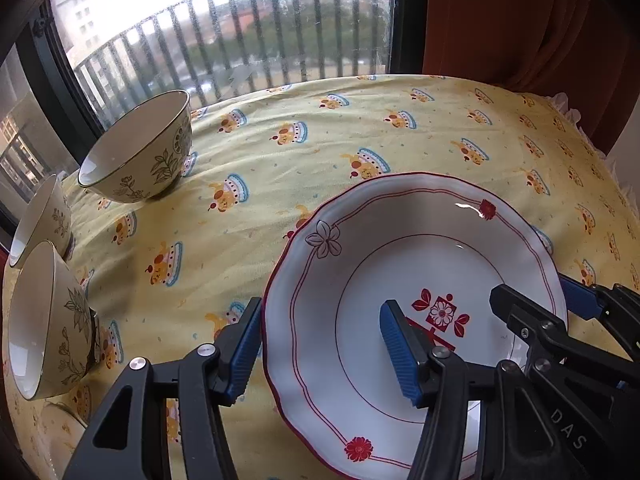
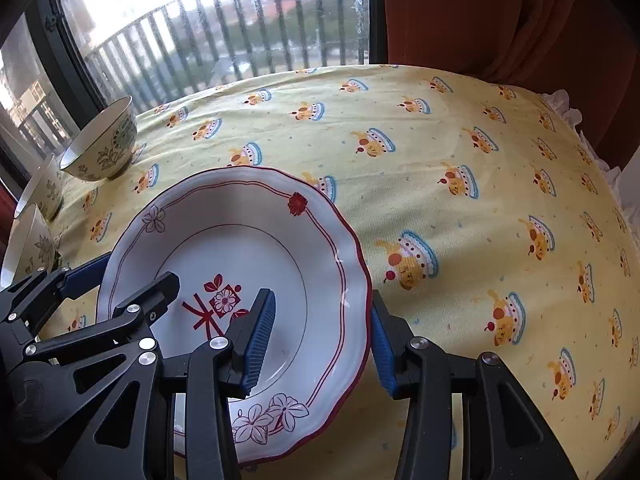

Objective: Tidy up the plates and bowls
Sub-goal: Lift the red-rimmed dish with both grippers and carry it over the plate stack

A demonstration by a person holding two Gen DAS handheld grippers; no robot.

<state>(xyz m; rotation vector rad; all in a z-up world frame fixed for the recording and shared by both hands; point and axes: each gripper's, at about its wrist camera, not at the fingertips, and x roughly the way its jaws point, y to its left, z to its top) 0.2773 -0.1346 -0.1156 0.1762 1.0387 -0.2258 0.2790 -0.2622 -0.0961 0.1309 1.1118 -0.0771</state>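
Note:
A white plate [image 1: 360, 360] with a red scalloped rim and red flower marks lies on the yellow tablecloth; it also shows in the right wrist view [image 2: 240, 240]. My left gripper [image 1: 324, 350] is open, its jaws straddling the plate's left rim, one finger outside and one over the plate. My right gripper [image 2: 322, 344] is open and straddles the plate's right rim the same way. Three cream bowls with leaf prints stand at the left: one far [image 1: 140, 148], one middle [image 1: 40, 220], one near [image 1: 48, 320]. The far bowl also shows in the right wrist view [image 2: 102, 146].
The table is covered with a yellow patterned cloth [image 1: 400, 128]. A window with balcony railing [image 1: 240, 32] is behind the table. An orange curtain [image 1: 520, 20] hangs at the back right. The cloth's frilled edge [image 2: 560, 108] marks the table's right side.

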